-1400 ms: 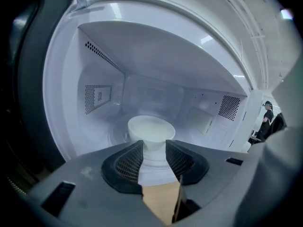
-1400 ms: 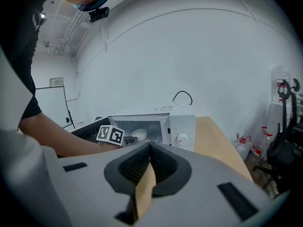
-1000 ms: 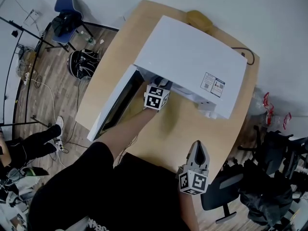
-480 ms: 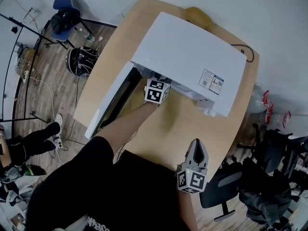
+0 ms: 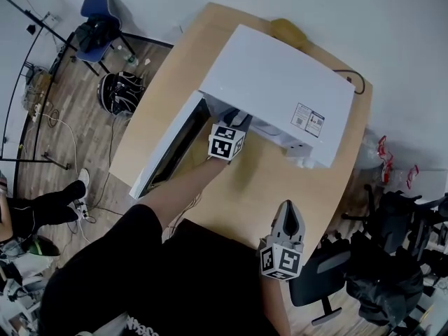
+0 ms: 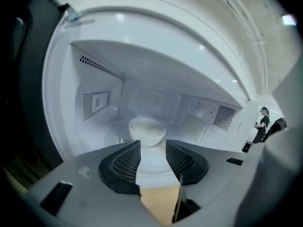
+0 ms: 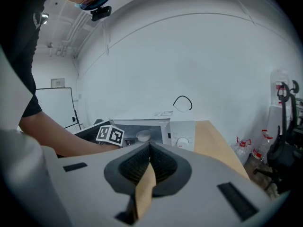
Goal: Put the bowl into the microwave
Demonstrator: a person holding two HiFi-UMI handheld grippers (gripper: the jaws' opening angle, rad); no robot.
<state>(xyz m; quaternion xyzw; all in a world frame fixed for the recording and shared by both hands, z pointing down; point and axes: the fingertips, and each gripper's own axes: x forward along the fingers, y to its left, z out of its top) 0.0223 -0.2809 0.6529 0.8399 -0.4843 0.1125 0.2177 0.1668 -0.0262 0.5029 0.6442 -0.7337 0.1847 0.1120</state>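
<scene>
On the wooden table, the microwave holds the bowl. It looks stiff and breakable, best gripped at the rim. The left gripper has its jaws apart and empty; the right gripper has its jaws together.

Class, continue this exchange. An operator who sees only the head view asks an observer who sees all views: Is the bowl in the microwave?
Observer: Yes, the bowl sits upright on the floor of the microwave.
Operator: Does the left gripper hold it?
Observer: No. The left gripper has its jaws apart, short of the bowl, with nothing between them.
Operator: And the right gripper?
Observer: The right gripper has its jaws together and empty.
</scene>
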